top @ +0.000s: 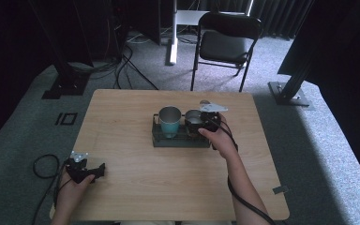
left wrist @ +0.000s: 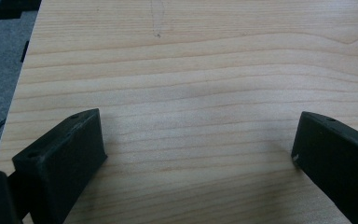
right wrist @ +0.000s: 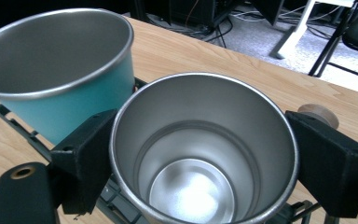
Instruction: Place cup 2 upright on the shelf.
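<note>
I see the right hand-held gripper (right wrist: 200, 154) clamping the steel cup (right wrist: 205, 149) in the rack (top: 180, 138); the left hand-held gripper (left wrist: 198, 144) gapes empty over the desk (left wrist: 191, 60).

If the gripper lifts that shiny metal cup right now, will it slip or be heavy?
The steel cup looks empty, so it is probably light. Its walls look smooth and shiny, so it might slip between the flat black jaws of the right gripper, which stand on either side of it. It looks stiff, unlikely to bend.

Black jaws; seemingly bare forearms (top: 243, 187)
</note>
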`<state>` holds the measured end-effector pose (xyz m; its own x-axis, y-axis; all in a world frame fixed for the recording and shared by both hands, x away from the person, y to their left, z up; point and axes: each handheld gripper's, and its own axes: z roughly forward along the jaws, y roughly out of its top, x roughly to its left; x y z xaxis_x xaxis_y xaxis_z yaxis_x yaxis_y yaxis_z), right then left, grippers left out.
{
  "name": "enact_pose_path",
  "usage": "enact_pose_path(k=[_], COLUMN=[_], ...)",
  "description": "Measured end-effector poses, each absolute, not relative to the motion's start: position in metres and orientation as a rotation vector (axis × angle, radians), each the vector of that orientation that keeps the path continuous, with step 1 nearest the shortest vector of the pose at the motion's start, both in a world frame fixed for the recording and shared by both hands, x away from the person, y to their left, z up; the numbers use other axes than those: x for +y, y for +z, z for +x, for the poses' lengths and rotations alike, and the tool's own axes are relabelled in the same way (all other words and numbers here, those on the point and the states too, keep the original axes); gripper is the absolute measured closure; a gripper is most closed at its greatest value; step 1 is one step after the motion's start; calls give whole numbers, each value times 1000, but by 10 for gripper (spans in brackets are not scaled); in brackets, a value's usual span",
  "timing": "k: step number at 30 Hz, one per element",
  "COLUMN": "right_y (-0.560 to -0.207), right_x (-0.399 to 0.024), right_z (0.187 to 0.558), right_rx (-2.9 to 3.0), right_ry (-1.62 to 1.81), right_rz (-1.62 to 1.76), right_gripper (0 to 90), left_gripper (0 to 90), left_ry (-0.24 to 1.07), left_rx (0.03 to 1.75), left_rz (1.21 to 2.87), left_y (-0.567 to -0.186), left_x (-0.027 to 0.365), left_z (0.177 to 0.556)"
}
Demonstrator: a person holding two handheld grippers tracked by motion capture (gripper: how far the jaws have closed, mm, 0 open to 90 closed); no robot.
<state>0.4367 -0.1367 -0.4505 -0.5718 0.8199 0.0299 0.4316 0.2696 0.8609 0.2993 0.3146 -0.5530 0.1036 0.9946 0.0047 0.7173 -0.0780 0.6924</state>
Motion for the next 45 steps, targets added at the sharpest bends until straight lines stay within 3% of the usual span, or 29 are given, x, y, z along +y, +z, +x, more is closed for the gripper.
enact_pose_path(k=[45], right_y=[-460], right_x=[-141], right_z=[433], right_rx=[2096], right_ry=[1272], right_rz=[1125], right_gripper=[107], left_gripper=[30], left_ry=[676], left_rx=[1667], left_rz=[1853], left_y=[-553], left_x=[315], left_z=[299])
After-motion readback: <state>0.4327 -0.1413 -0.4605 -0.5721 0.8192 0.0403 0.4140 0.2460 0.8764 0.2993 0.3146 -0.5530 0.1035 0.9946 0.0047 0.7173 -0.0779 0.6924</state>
